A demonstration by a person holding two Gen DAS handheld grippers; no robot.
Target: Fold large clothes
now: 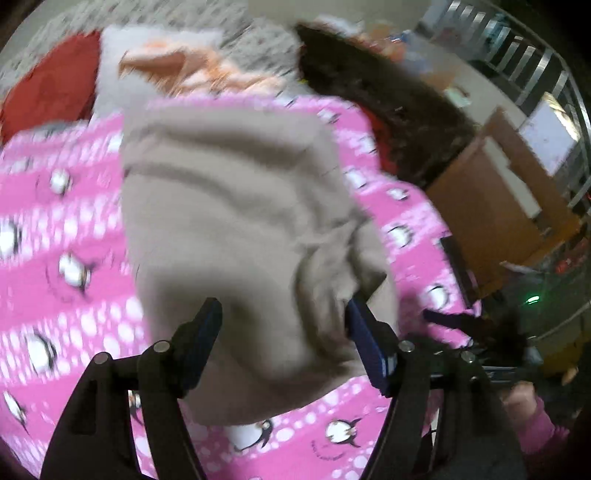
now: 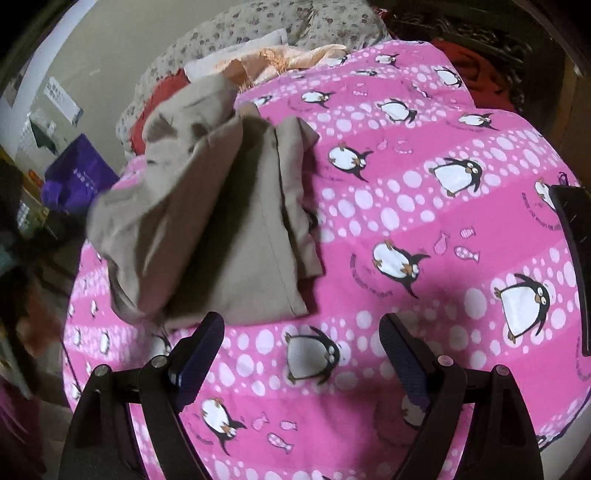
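Observation:
A beige garment lies bunched and partly folded on a pink penguin-print cover. My left gripper is open, its blue-padded fingers straddling the garment's near edge without pinching it. In the right wrist view the same beige garment lies at the left on the pink cover. My right gripper is open and empty above the cover, just in front of the garment's near hem. The right gripper also shows in the left wrist view, at the right edge of the cover.
A pile of other clothes lies behind: a red piece, an orange one, white and dark ones. Cardboard boxes stand at the right. A purple bag sits on the left, with a floral cover behind.

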